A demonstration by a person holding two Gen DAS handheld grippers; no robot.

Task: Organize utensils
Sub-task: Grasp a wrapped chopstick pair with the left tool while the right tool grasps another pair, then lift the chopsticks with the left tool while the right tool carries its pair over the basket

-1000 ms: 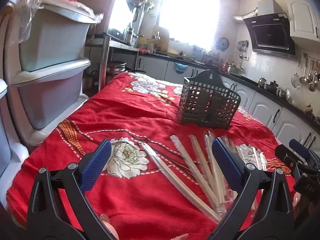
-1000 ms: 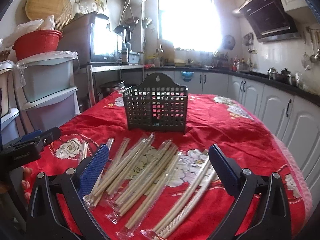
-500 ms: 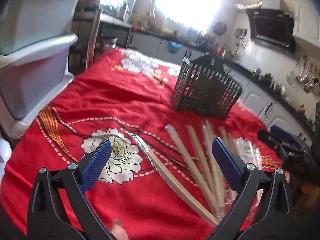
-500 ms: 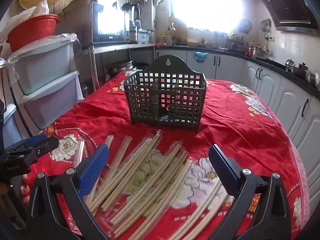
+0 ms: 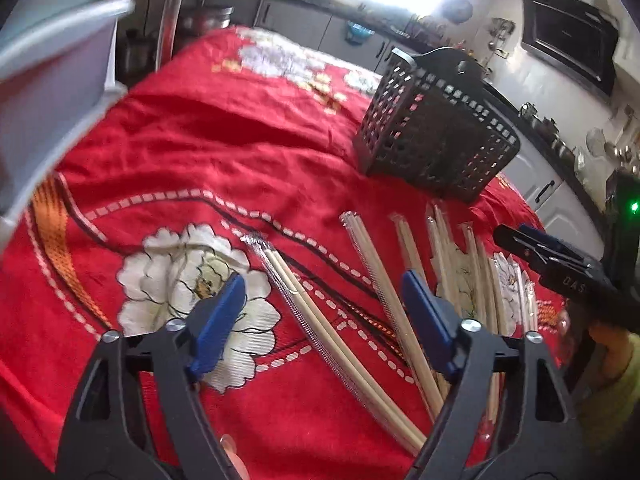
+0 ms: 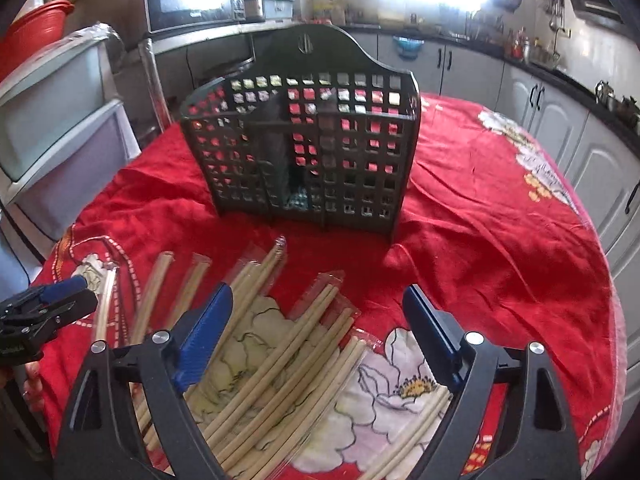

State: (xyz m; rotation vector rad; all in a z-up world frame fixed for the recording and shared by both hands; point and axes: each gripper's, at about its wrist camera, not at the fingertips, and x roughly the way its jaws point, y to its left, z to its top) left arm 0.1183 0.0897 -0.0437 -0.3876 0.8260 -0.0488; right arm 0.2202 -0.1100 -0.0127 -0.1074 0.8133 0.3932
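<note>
Grippers (image 5: pixel 320 304) (image 6: pixel 316 320) have dropped closer to chopsticks (image 6: pixel 280 344).

a red flowered cloth (image 6: pixel 500 240) covers the counter. on it stands a dark lattice basket (image 6: pixel 312 152), upright, with wrapped chopstick pairs (image 6: pixel 288 356) scattered just in front.

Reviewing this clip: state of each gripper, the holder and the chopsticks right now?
left gripper: open, holding nothing, above the chopsticks.
right gripper: open, holding nothing.
utensil holder: upright on the red tablecloth; no chopsticks seen inside.
wrapped chopsticks: lying loose on the cloth, wrappers on.
</note>
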